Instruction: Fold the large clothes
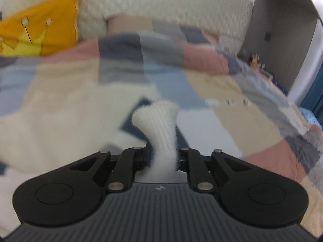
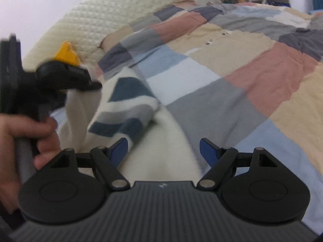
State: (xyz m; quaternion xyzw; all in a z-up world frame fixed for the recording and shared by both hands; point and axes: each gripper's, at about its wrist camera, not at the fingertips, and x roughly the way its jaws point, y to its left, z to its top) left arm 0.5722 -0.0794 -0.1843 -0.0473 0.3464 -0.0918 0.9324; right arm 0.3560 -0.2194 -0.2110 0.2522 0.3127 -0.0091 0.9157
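Observation:
A cream-white knit sweater [image 2: 129,104] with dark blue and grey stripes lies bunched on the bed. In the left wrist view my left gripper [image 1: 162,157] is shut on a ribbed white edge of the sweater [image 1: 161,125], which stands up out of the jaws. The right wrist view shows that same left gripper [image 2: 94,85] at the left, held by a hand [image 2: 24,133], lifting the cloth. My right gripper [image 2: 163,151] stands open, its blue pads [image 2: 208,149] wide apart. White sweater cloth [image 2: 161,157] lies below and between them, and the pads do not press on it.
A patchwork quilt [image 2: 252,64] in pink, beige, grey and blue squares covers the bed. A yellow crown cushion [image 1: 40,30] leans on the cream quilted headboard [image 1: 161,6] at the back left. A grey cabinet [image 1: 282,30] with small items [image 1: 255,59] stands beyond the bed's far right side.

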